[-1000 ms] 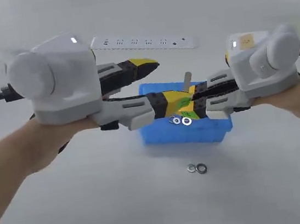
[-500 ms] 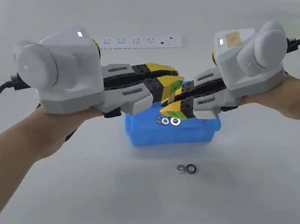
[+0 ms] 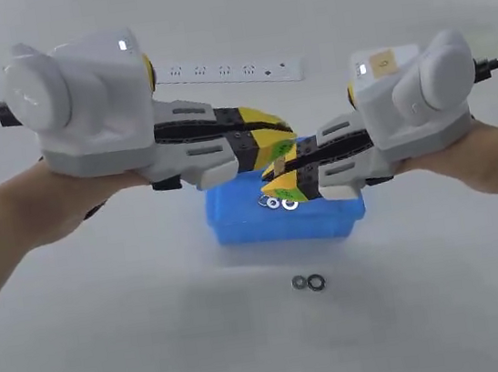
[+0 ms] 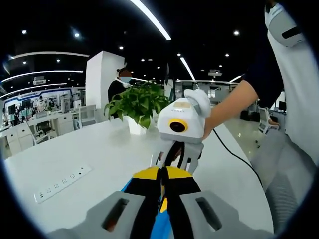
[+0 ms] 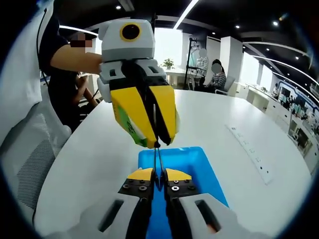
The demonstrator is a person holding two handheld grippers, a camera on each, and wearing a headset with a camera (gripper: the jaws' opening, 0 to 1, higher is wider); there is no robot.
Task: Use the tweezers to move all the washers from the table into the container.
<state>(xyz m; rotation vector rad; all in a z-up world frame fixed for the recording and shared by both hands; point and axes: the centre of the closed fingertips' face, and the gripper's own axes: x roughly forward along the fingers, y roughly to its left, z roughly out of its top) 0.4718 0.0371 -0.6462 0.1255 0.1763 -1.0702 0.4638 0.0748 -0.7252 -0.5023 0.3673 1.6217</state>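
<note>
- Fingers of the right gripper (image 5: 159, 176) are pressed together on the thin tweezers (image 5: 158, 160), as its own view shows.
- Facing it tip to tip, the left gripper (image 5: 155, 142) has its yellow fingers closed on the same tweezers from the other end.
- Both grippers hang above the blue container (image 3: 273, 229), which sits on the white desk (image 3: 142, 347).
- Inside the container lie a few washers (image 3: 279, 203).
- Two loose washers (image 3: 308, 282) lie side by side on the desk, just in front of the container.
- Beyond the container lies a white power strip (image 3: 229, 69).
</note>
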